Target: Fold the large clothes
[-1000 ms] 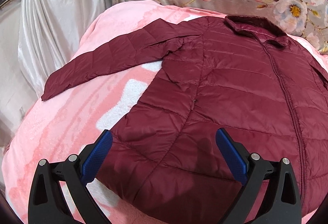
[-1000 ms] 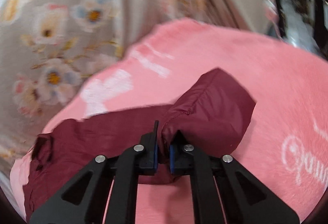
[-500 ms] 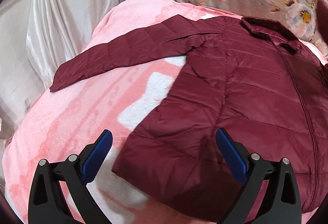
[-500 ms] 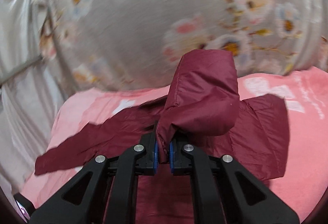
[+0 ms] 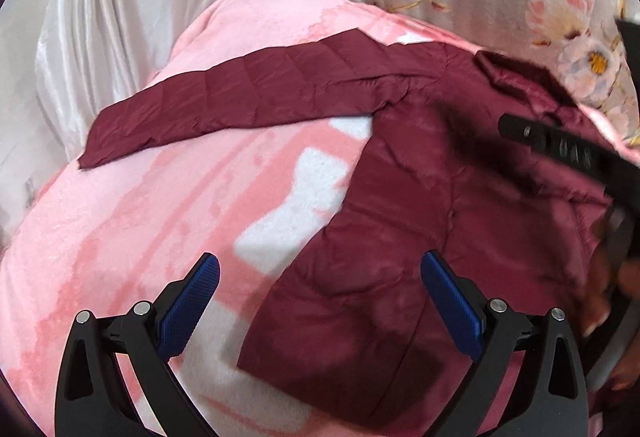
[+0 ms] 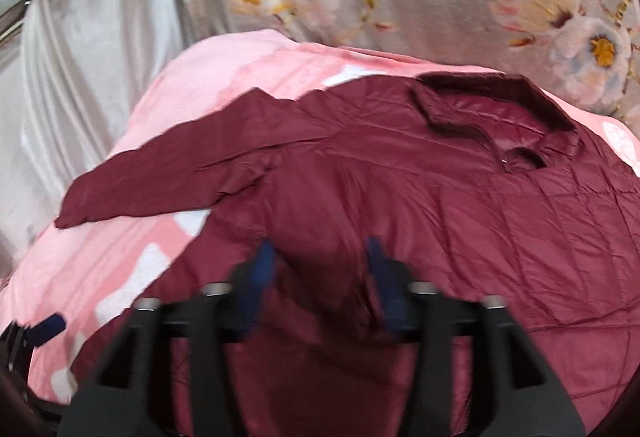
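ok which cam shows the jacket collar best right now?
Right wrist view. The collar sits in the upper middle, fully visible with its zipper top, only slightly blurred. In the left wrist view the collar is pushed to the right edge, and the right gripper crosses in front of part of it.

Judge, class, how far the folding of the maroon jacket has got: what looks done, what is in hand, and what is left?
Done: one sleeve seems folded across the jacket body, quilted fabric lying over its front. In hand: the right gripper is opening over that fabric, pads apart; the left gripper hovers open above the hem. Left: the other sleeve lies spread on the pink blanket, and the body is unfolded.
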Demonstrator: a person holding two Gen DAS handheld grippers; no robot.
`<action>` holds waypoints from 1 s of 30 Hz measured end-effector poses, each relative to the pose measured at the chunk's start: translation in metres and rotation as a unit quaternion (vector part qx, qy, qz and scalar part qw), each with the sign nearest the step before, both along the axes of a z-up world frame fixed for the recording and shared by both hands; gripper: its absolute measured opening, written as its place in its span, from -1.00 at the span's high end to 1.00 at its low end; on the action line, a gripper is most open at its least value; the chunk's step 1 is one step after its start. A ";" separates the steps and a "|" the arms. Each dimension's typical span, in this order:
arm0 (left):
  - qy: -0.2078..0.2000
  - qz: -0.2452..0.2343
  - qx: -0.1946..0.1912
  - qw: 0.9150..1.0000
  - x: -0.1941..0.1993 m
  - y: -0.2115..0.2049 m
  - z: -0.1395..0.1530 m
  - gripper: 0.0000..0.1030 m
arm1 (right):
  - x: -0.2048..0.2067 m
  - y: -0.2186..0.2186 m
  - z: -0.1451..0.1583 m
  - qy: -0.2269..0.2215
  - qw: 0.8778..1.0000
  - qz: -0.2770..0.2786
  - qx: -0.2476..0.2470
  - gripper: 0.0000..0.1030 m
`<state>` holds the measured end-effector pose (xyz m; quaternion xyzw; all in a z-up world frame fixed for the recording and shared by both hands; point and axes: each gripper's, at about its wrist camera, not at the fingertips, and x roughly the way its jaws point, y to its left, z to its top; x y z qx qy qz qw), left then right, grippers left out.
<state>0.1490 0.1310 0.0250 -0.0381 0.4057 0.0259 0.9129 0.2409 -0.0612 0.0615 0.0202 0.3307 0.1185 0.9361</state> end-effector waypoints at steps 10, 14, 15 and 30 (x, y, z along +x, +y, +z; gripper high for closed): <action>0.052 -0.069 -0.175 0.981 0.080 -0.040 0.018 -0.90 | -0.043 -0.123 0.025 -0.025 0.991 -0.128 0.042 -0.32; 0.091 -0.074 -0.195 0.974 0.117 -0.065 0.001 -0.90 | -0.058 -0.201 0.011 -0.007 0.976 -0.207 0.071 -0.32; 0.106 -0.071 -0.203 0.971 0.125 -0.070 -0.005 -0.89 | -0.063 -0.225 0.008 0.000 0.969 -0.230 0.087 -0.32; 0.036 -0.031 -0.069 0.996 0.145 -0.082 0.027 1.00 | -0.033 -0.388 -0.061 0.069 0.881 -0.336 0.327 0.49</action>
